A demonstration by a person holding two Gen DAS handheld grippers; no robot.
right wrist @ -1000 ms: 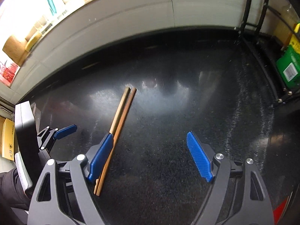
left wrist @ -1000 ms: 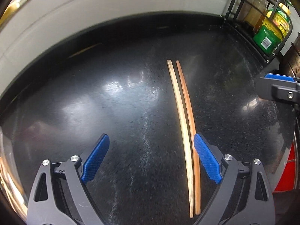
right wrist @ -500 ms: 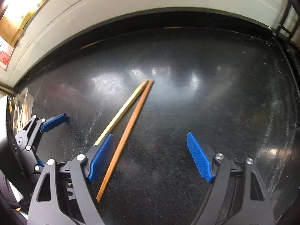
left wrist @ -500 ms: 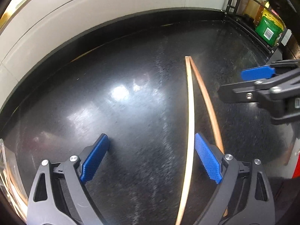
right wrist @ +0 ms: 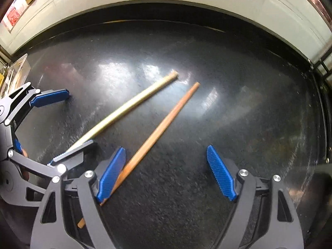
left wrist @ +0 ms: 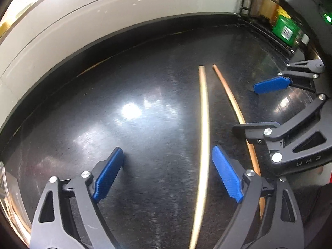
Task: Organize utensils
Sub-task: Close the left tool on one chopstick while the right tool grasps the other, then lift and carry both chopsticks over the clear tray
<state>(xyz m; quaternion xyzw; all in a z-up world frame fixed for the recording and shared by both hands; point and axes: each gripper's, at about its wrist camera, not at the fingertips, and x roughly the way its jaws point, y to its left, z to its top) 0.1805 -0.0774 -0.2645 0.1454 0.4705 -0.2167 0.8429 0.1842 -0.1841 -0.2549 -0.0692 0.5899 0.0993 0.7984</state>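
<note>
lying splayed, pale chopstick [left wrist: 204,128], reddish chopstick [right wrist: 164,126]

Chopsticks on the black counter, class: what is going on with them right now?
A person holds a gripper in each hand over two chopsticks lying on the counter. The pale chopstick lies between the open fingers of the left gripper, which have just been closing a little without touching it. The reddish chopstick runs under one finger of the open right gripper. Neither chopstick is gripped yet.
</note>
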